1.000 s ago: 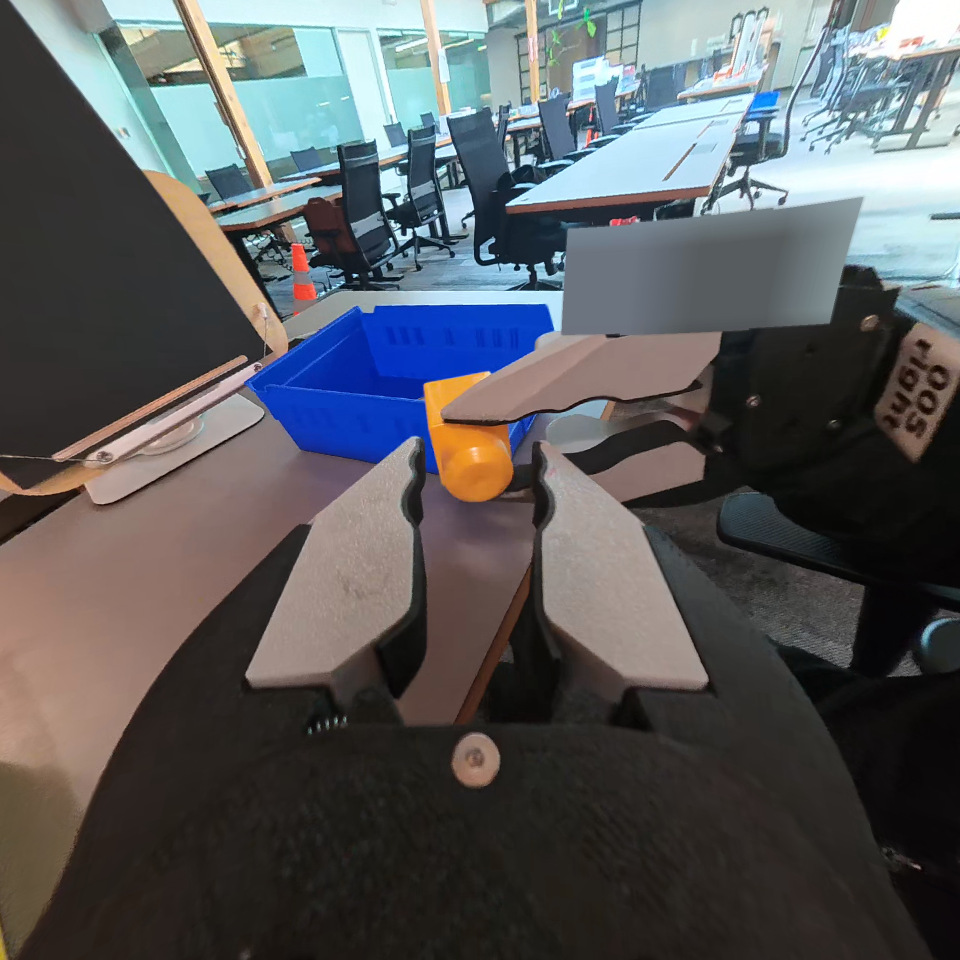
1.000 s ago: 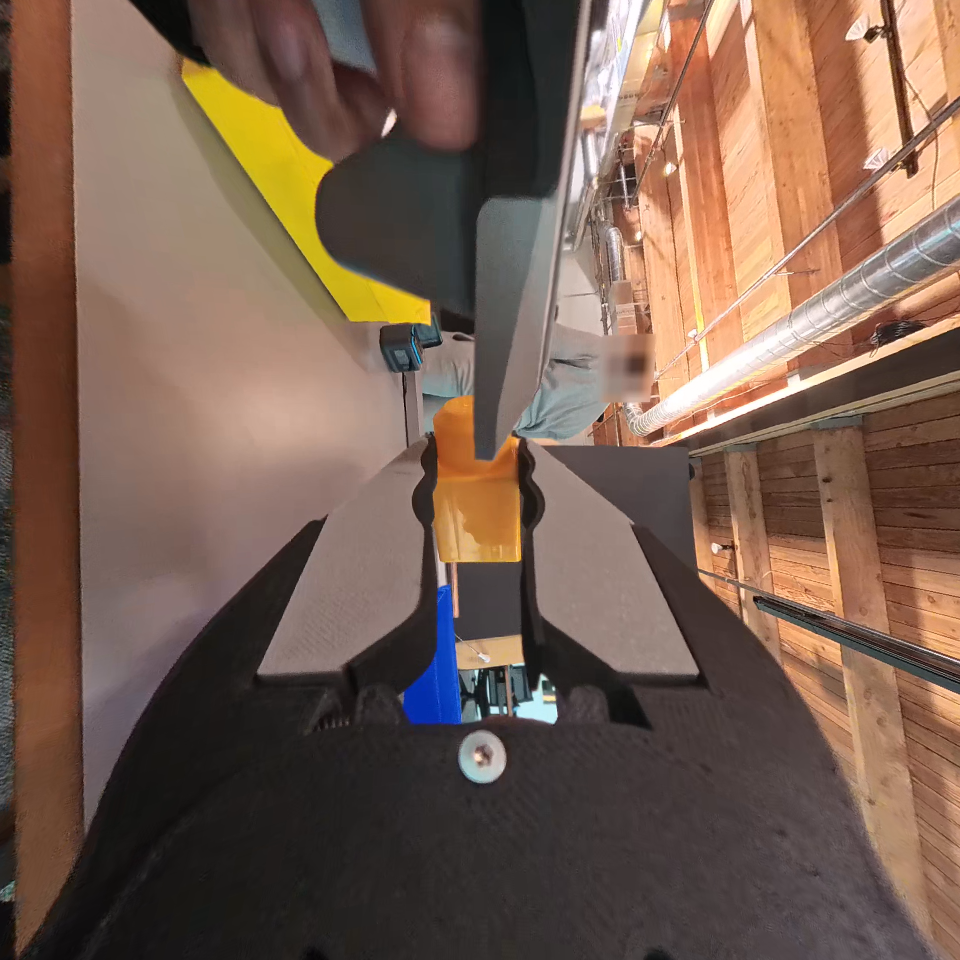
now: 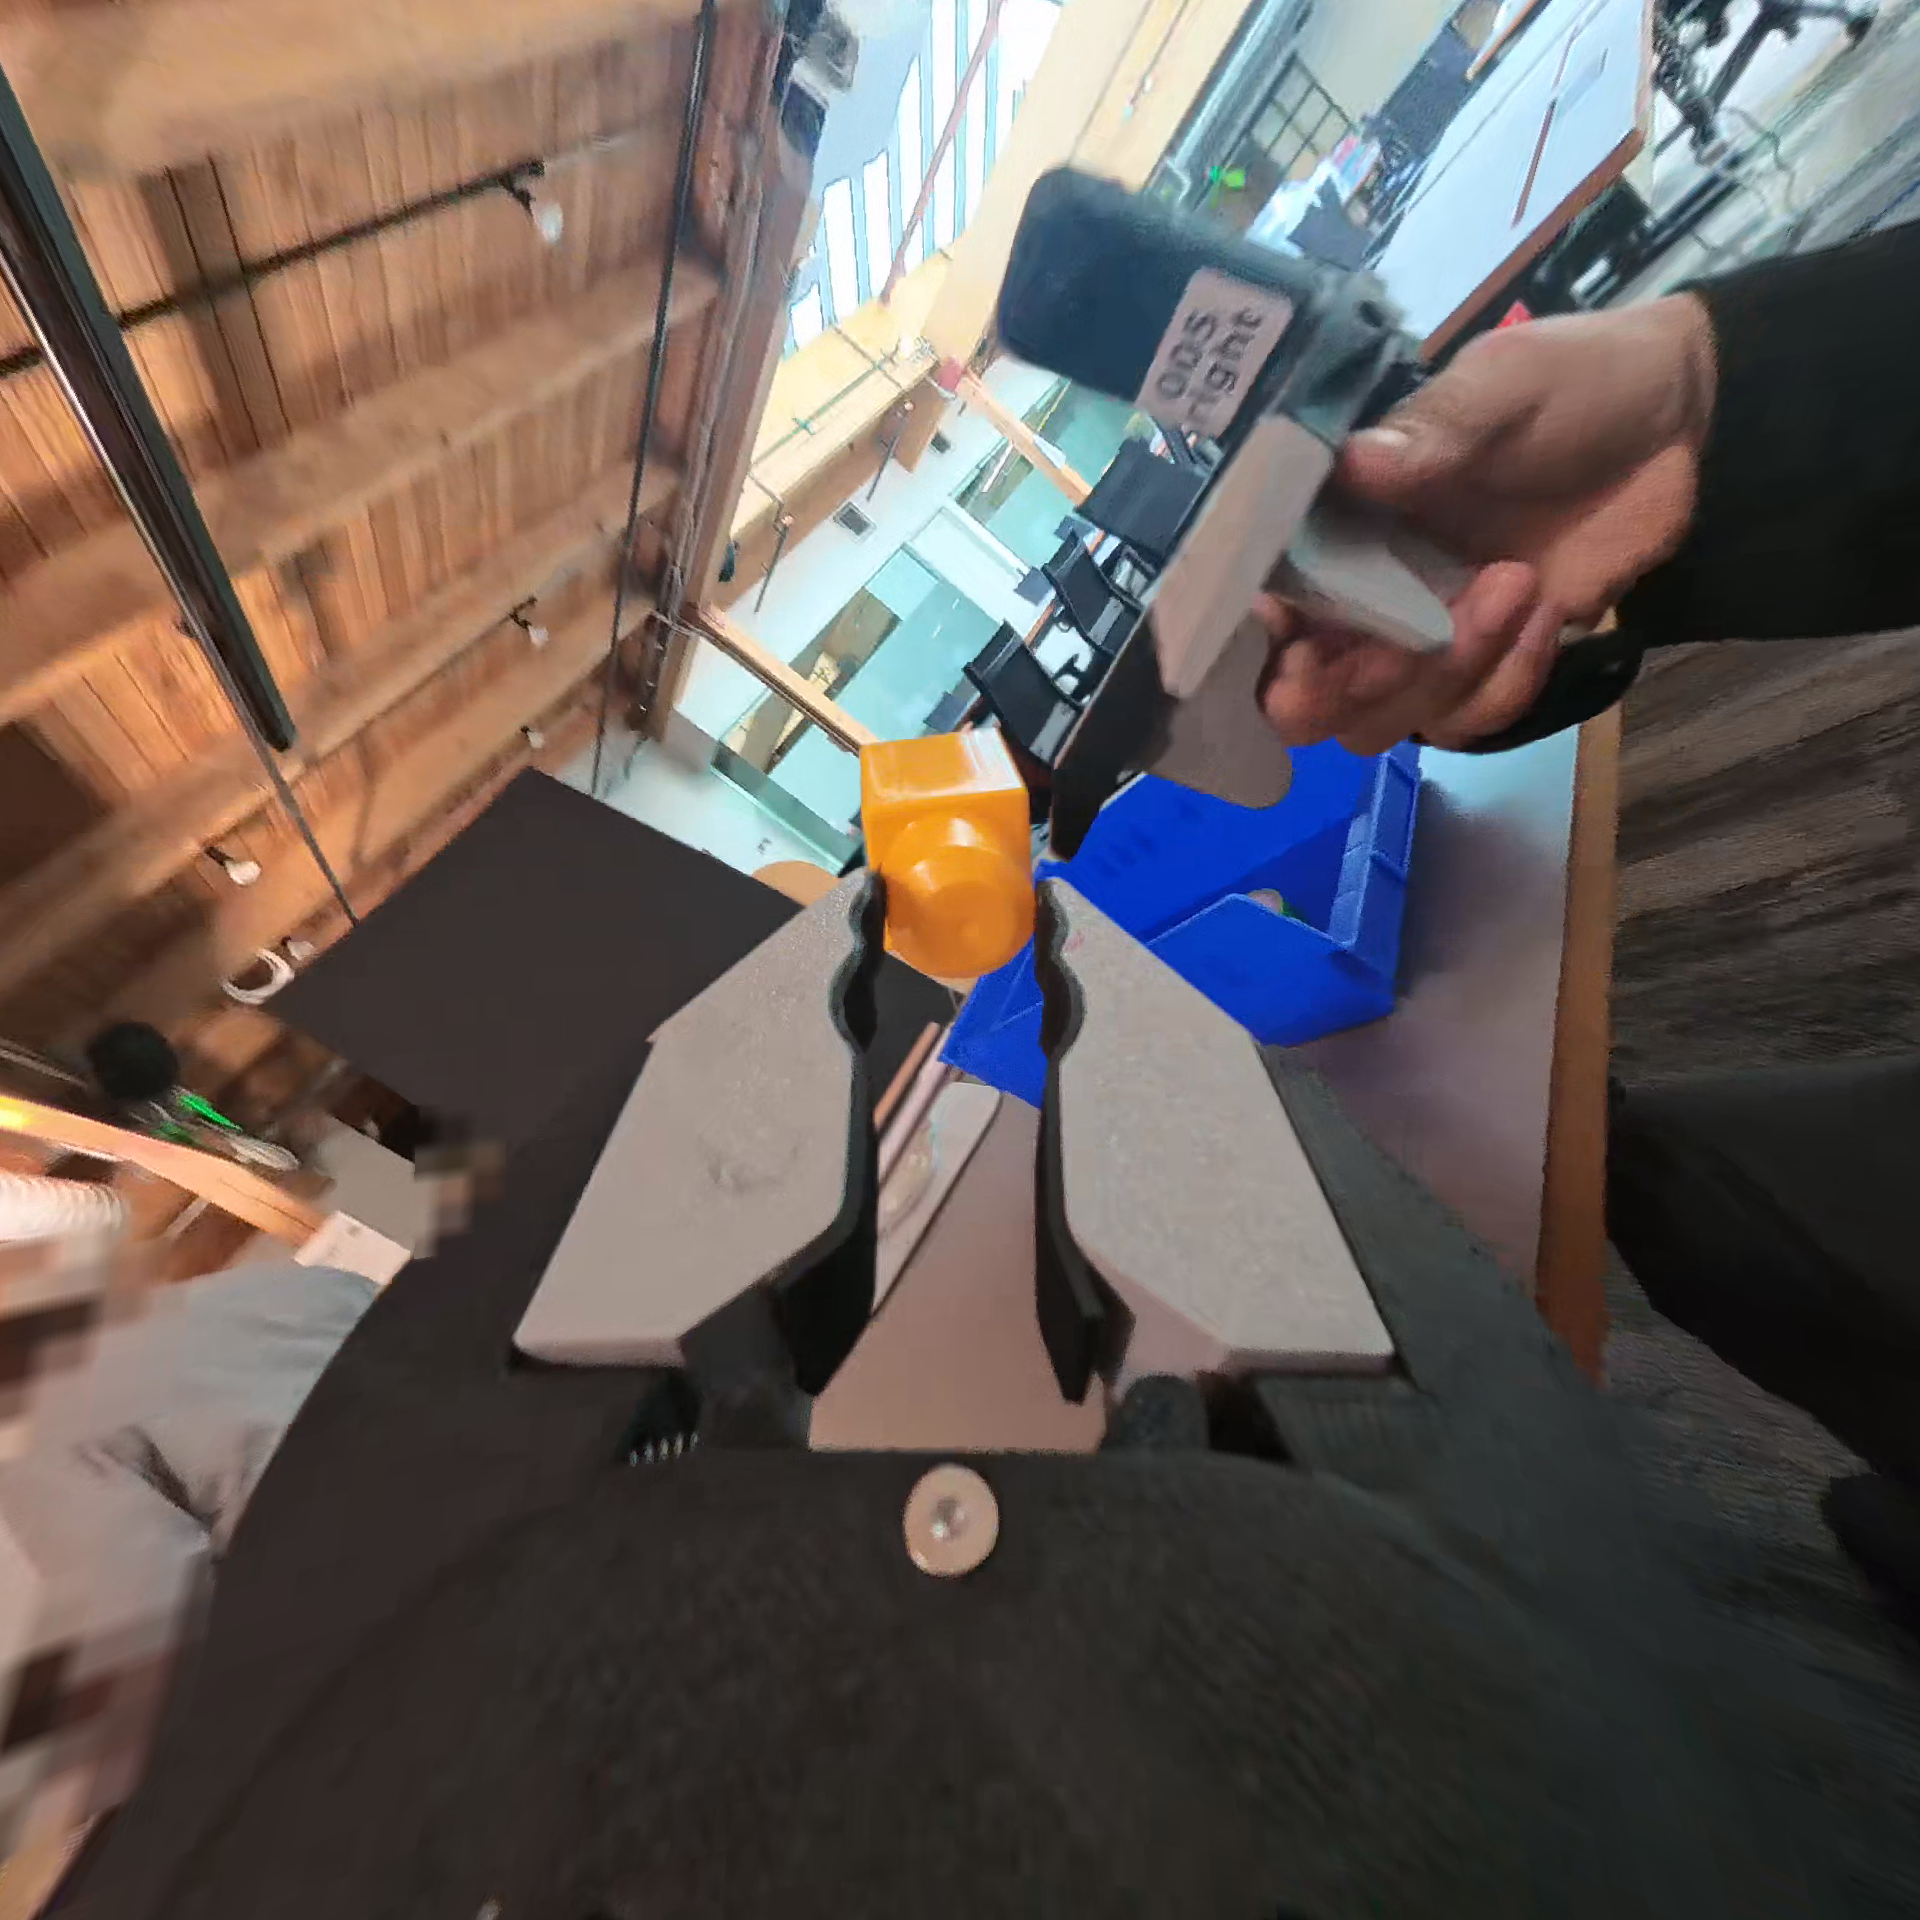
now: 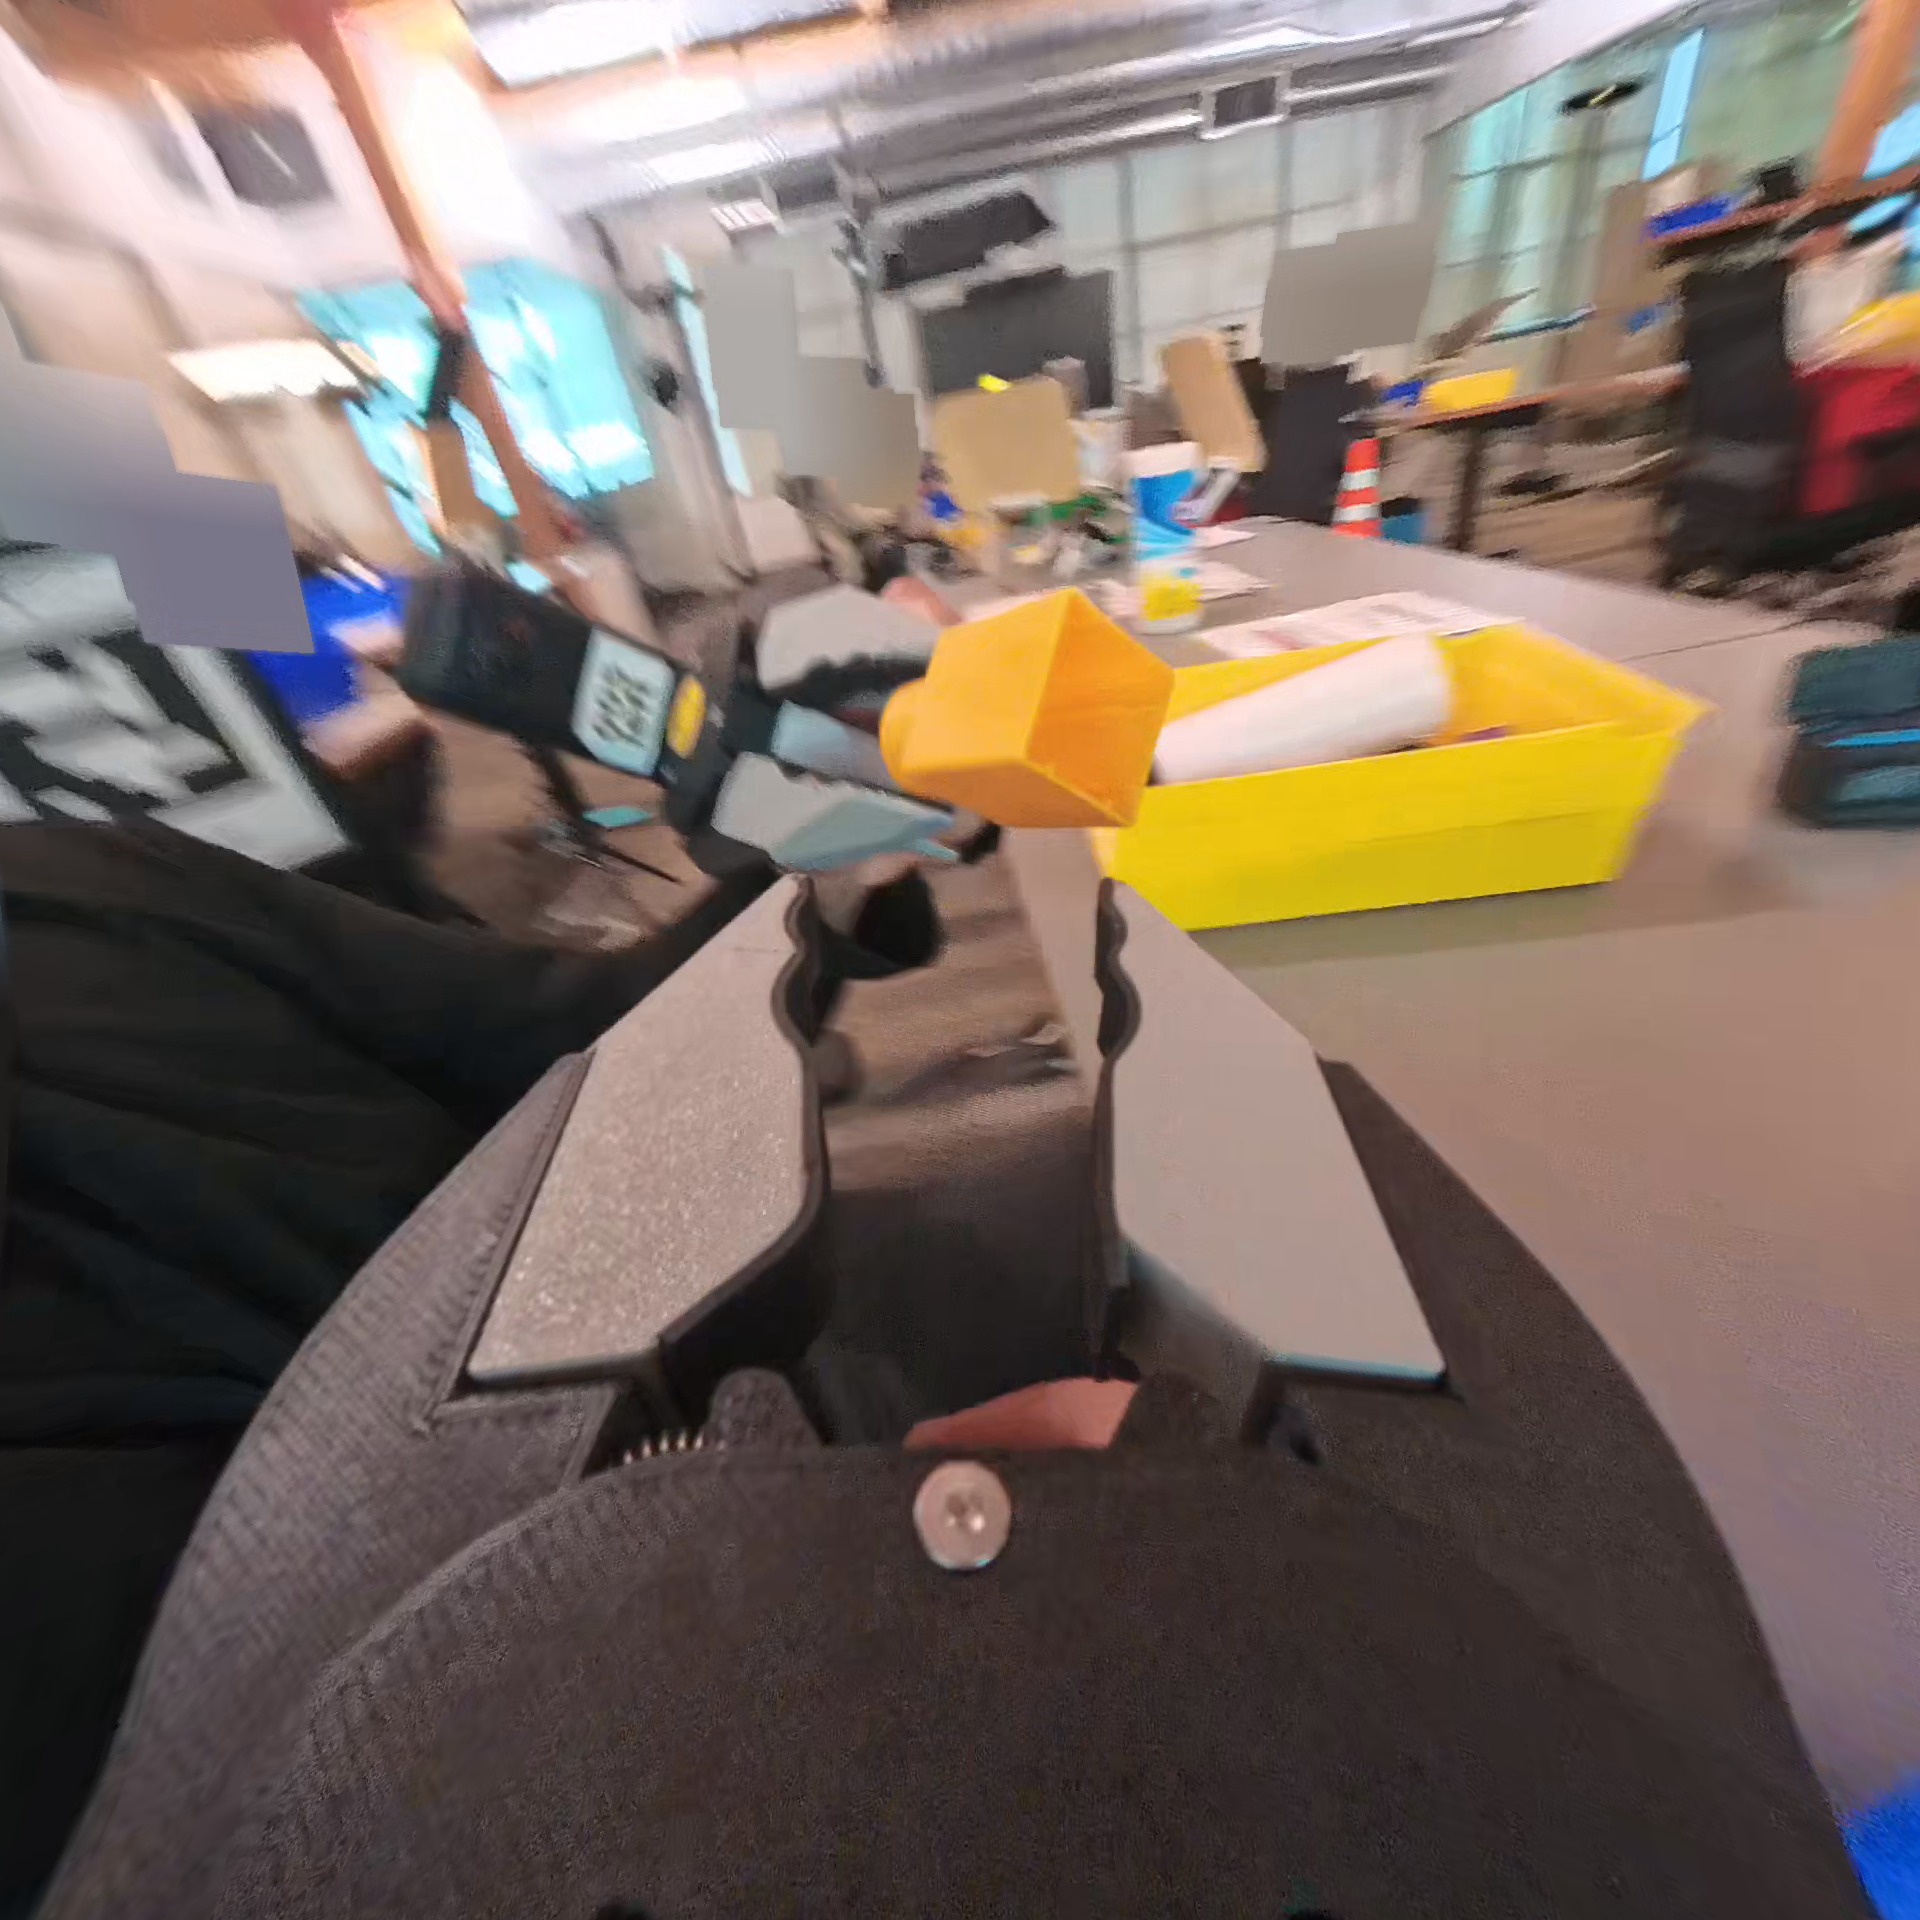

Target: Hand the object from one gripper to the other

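Observation:
The object is an orange plastic piece (image 3: 948, 847) with a square hollow body and a round stub end. My left gripper (image 3: 956, 914) is shut on its round end and holds it in the air. In the right wrist view the same orange piece (image 4: 1034, 717) hangs from the left gripper's fingers (image 4: 831, 821), coming in from the left. My right gripper (image 4: 948, 914) is open and empty, just below and clear of the piece. In the left wrist view the right gripper (image 3: 1164, 748) is held by a hand (image 3: 1496, 520) at upper right, apart from the piece.
A blue bin (image 3: 1268, 904) sits on the grey table behind the left gripper. A yellow bin (image 4: 1403, 821) holding a white cylinder (image 4: 1309, 717) stands on the table to the right. The table's wooden edge (image 3: 1574, 1039) runs along the right. Both views are motion-blurred. The grippers are tip to tip, or close to it.
The orange piece has passed from my right gripper to my left. The right gripper has opened and drawn away, and both grippers have swung to new angles.

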Motion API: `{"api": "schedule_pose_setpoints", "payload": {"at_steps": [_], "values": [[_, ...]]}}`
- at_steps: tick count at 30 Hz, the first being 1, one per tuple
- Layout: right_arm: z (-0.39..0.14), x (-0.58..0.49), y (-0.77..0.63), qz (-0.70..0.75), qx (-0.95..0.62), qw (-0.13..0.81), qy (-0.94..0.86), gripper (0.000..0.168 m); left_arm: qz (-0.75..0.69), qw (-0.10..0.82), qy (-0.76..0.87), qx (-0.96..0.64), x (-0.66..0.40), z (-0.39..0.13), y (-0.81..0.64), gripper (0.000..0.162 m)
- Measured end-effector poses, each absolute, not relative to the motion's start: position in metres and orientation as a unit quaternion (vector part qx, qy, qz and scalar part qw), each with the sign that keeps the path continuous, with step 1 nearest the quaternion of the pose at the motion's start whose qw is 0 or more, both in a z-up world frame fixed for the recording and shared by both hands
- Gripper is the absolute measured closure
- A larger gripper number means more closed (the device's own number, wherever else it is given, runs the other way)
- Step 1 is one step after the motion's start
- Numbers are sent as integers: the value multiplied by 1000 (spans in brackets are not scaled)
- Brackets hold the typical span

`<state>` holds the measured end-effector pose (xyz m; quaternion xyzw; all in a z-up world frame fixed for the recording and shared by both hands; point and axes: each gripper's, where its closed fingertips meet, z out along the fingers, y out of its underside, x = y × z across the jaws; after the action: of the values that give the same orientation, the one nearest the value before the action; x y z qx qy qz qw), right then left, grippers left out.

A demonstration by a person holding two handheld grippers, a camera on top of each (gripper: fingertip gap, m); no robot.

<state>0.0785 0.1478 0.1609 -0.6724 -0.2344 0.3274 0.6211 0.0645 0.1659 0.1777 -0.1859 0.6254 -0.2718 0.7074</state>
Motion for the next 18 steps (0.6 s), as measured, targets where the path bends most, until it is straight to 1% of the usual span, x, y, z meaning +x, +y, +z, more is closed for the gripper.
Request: {"api": "schedule_pose_setpoints", "payload": {"at_steps": [3, 5, 9, 11, 15, 18], "values": [[168, 73, 144, 439, -654, 582, -201, 106, -249, 712, 637, -160, 66, 172, 157, 135], [167, 74, 146, 461, -652, 572, -187, 110, -252, 714, 635, -154, 66, 172, 153, 135], [165, 72, 146, 473, -652, 563, -185, 106, -264, 716, 631, -143, 63, 175, 148, 135], [163, 78, 153, 460, -664, 567, -162, 83, -278, 718, 623, -136, 60, 180, 144, 135], [168, 78, 150, 484, -650, 565, -157, 88, -297, 700, 637, -130, 63, 173, 134, 135], [168, 70, 145, 492, -648, 555, -174, 103, -288, 691, 651, -123, 71, 161, 127, 135]]}}
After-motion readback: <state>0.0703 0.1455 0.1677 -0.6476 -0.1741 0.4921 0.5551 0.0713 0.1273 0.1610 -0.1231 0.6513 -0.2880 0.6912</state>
